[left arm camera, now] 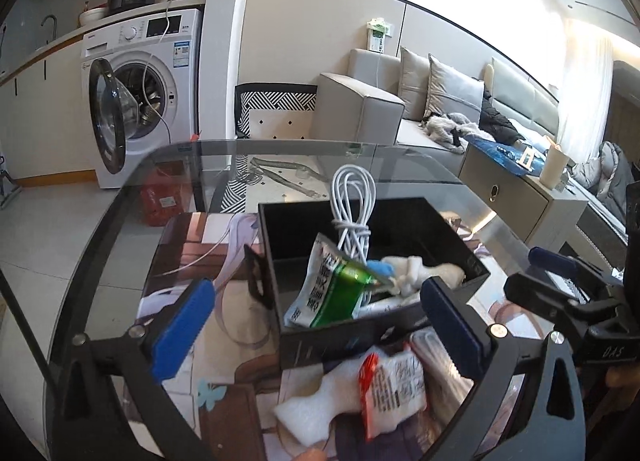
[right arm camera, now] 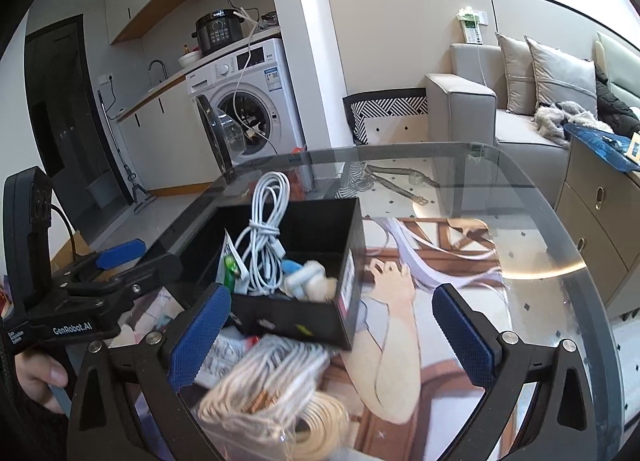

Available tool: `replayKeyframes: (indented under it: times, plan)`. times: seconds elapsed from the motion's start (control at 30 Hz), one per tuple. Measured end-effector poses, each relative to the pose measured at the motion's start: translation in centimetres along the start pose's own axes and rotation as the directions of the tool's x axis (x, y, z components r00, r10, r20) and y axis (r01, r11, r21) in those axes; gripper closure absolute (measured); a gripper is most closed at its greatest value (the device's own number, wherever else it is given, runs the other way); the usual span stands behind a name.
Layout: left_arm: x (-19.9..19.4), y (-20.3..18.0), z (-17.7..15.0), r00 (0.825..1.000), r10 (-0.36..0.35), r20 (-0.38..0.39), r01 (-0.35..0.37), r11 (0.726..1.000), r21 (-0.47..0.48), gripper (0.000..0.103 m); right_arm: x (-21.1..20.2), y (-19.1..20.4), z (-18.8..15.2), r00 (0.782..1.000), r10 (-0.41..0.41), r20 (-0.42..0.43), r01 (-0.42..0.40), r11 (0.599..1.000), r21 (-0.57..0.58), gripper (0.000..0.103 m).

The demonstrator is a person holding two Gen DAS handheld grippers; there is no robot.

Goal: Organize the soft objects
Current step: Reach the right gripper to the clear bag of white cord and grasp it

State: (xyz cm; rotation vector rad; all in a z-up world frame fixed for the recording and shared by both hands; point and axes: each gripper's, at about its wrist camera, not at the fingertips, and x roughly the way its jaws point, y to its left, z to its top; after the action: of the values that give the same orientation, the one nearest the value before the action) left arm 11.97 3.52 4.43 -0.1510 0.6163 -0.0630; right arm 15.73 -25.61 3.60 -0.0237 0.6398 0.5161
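Grippers stand with both sets of jaws spread wide and nothing between the pads. The landmark is the black box (left arm camera: 380, 261) on the glass table (left arm camera: 120, 221). Inside it a coiled white cable (left arm camera: 354, 197) rises above the rim, a green-and-white sachet (left arm camera: 328, 285) leans against the near wall, and a small white plush toy (left arm camera: 416, 273) lies toward the right corner. Just in front of the box's near wall lie the loose things: a white foam piece (left arm camera: 316, 401) and a red-and-white packet (left arm camera: 392, 389), both under the left gripper (left arm camera: 316, 325), the packet's long axis running roughly toward the box. A bagged bundle of cream cord (right arm camera: 272, 393) lies below the right gripper (right arm camera: 332, 337), close to its left finger (right arm camera: 196, 341). Judging by this, the left hand is the nearer one to the foam and packet, the right to the cord; each would need to dip down and back from the box.
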Motion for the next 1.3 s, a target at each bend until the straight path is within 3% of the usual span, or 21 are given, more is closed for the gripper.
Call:
replayKeyframes:
  times: [0.5,0.97,1.3]
  plan:
    - [-1.4,0.1,-3.3,0.999,0.032,-0.025,-0.032,0.999,0.024,0.0,-0.3,1.9,-2.8,0.995,0.031,-0.09,-0.039,0.995,-0.093,0.001]
    - [-1.1,0.3,-4.0,0.998,0.046,-0.045,-0.045,0.999,0.025,0.0,1.2,4.5,-4.2,0.978,0.08,-0.191,-0.107,0.985,-0.136,0.001]
    - [-0.7,0.8,-4.2,0.997,0.045,-0.055,-0.045,0.999,0.005,0.0,2.8,5.7,-5.3,0.97,0.048,-0.237,-0.091,0.98,-0.174,0.001]
